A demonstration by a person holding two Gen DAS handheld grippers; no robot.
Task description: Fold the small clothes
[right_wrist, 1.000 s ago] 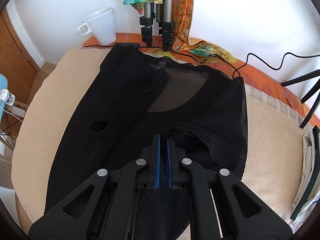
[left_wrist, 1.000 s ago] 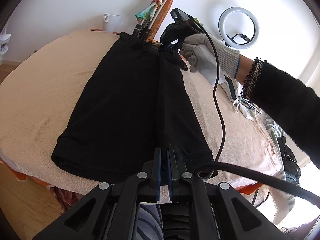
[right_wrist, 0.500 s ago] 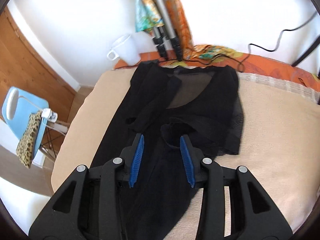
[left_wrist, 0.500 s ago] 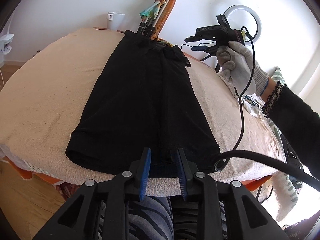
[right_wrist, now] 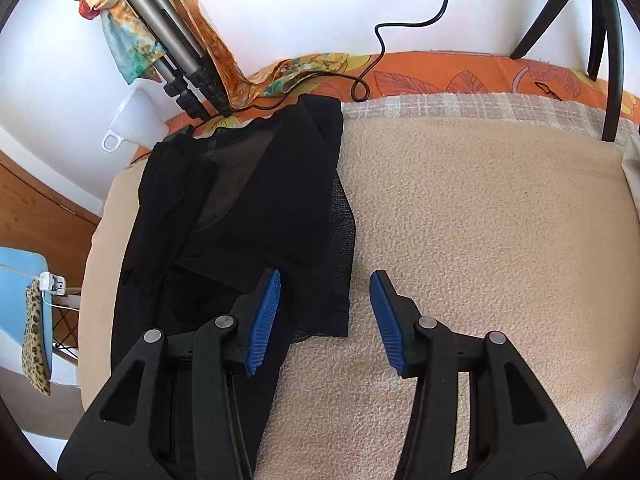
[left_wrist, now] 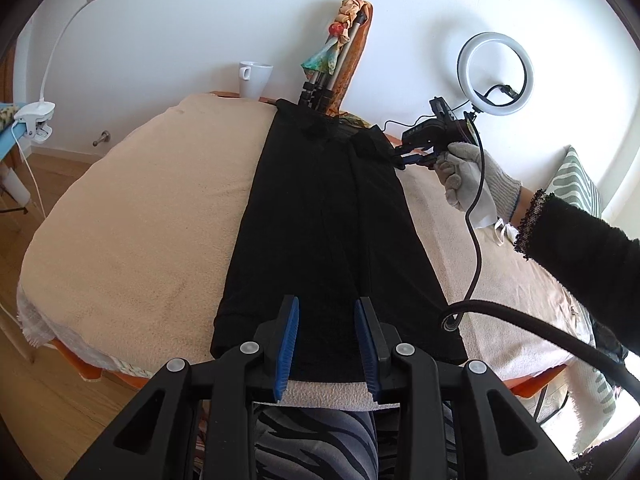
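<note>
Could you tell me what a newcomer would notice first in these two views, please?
First, the long black garment folded into a narrow strip down the middle of the beige blanket. Next, both grippers stand open: the left gripper at the garment's near hem, the right gripper at its far end. A ring light glows by the wall.

black gripper | blue ribbed pads | white glove | black sleeve

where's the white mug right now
In the left wrist view the white mug stands at the table's far edge against the wall, just left of the folded tripod legs and beyond the black garment's far end.
</note>
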